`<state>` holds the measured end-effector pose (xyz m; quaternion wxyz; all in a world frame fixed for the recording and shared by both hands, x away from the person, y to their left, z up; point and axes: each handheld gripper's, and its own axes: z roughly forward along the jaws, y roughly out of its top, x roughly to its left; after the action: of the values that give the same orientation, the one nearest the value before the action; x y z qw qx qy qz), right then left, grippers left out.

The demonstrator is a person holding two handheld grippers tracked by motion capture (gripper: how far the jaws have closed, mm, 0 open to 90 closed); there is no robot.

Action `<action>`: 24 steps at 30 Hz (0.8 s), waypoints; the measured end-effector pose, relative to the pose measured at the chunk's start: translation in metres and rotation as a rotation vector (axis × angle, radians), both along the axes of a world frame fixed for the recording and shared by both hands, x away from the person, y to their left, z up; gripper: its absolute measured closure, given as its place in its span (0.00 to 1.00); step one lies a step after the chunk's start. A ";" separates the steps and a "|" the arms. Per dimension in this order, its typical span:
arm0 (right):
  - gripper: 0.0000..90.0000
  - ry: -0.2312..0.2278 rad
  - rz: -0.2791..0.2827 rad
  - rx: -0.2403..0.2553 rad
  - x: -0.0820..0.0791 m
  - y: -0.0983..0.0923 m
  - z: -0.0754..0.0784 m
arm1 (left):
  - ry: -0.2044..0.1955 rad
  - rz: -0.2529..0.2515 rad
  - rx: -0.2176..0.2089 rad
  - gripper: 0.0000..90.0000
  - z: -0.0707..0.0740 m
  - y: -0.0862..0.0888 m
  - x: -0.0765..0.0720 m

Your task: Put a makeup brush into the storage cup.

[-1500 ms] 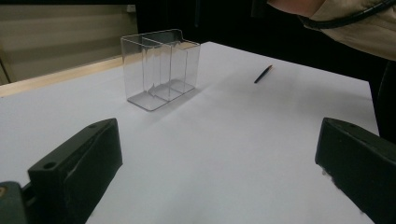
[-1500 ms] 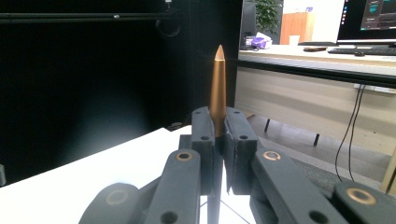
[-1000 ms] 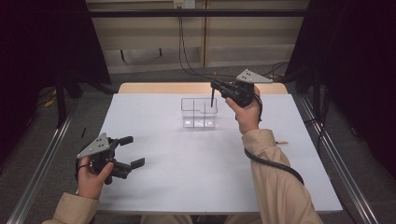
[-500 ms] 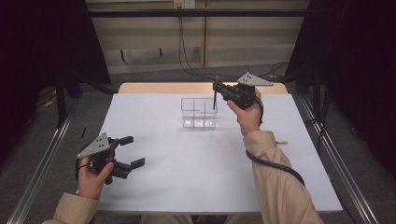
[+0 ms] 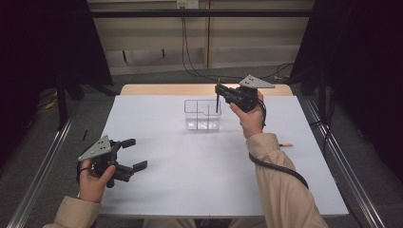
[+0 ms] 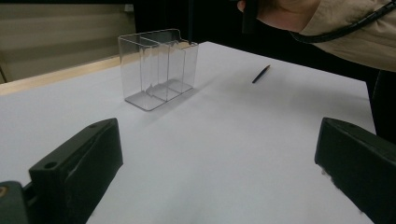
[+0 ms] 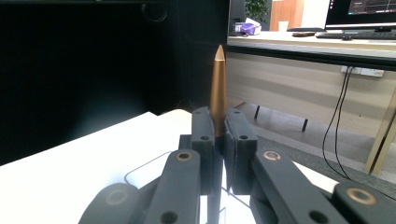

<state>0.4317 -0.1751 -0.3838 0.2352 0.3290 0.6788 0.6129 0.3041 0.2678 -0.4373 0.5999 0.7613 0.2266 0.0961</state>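
My right gripper (image 5: 219, 91) is shut on a slim bronze pen (image 5: 217, 100), held upright with its pointed end up, above the right side of a clear plastic divided container (image 5: 202, 115) at the table's far middle. In the right gripper view the pen (image 7: 217, 88) stands clamped between the two pads of the gripper (image 7: 218, 135). My left gripper (image 5: 134, 153) rests open at the near left of the table with nothing between its fingers. In the left gripper view its jaws (image 6: 219, 140) are spread wide, and the container (image 6: 159, 65) stands far ahead.
A second dark pen (image 6: 261, 73) lies on the white table (image 5: 190, 166), to the right beyond the right forearm (image 5: 285, 144). A wooden strip runs along the table's far edge. Metal rails flank both sides, and cables hang behind.
The right gripper with the pen has barely shifted above the container. The left gripper has stayed where it was.
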 end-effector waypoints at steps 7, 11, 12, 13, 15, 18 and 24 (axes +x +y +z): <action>0.93 0.009 -0.003 -0.001 0.001 0.000 -0.004 | 0.000 -0.007 0.002 0.01 0.000 -0.001 0.000; 0.93 0.011 -0.006 -0.001 0.002 0.001 -0.006 | 0.000 -0.006 0.002 0.01 0.000 -0.001 0.000; 0.93 0.012 -0.005 -0.002 0.002 0.001 -0.006 | -0.001 -0.005 0.000 0.01 0.000 -0.001 0.000; 0.93 0.013 -0.005 -0.005 0.002 0.001 -0.007 | -0.002 -0.004 0.000 0.01 0.000 0.000 0.000; 0.93 0.015 -0.005 -0.004 0.002 0.001 -0.008 | -0.002 -0.005 -0.001 0.01 0.000 0.000 0.000; 0.93 0.018 -0.008 -0.008 0.002 0.001 -0.010 | -0.002 -0.005 -0.002 0.01 0.000 0.000 0.000; 0.93 0.026 -0.012 -0.005 0.002 0.000 -0.013 | -0.002 -0.005 -0.002 0.01 0.000 0.000 0.000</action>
<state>0.4335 -0.1749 -0.3968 0.2311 0.3403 0.6814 0.6054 0.3039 0.2677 -0.4372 0.6012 0.7611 0.2242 0.0949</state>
